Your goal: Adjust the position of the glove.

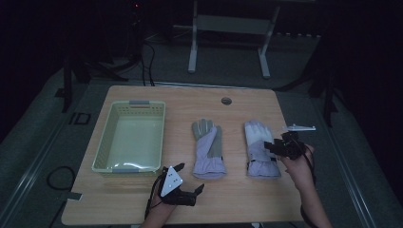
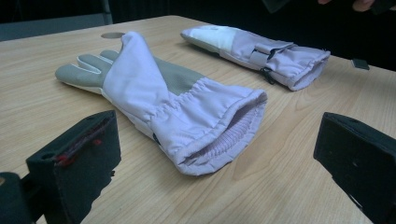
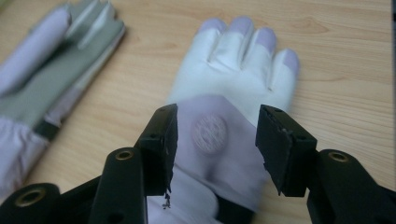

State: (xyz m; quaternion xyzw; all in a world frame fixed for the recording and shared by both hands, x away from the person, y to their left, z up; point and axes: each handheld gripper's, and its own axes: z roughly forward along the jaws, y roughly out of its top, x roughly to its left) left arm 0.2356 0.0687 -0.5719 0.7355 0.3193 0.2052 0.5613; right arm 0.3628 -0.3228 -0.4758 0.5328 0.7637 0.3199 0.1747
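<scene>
At the left of the wooden table stands a pale yellow plastic basket with latticed walls, nothing visible inside it. Just in front of its near right corner the left gripper is held low over the table, pointing toward the gloves; in the left gripper view its two black jaws stand wide apart with nothing between them, and the cuff of the nearer glove lies on the table a little beyond them. That glove, the palm-up glove, lavender with a grey palm, lies flat at mid-table, fingers pointing away from the person. To its right, apart from it, lies the second glove, white across the fingers and lavender at the cuff, back upward. The right gripper hovers over this glove's right edge near the wrist; in the right gripper view its jaws are partly open, framing the round emblem on the glove's back without pressing on it, so it holds nothing.
</scene>
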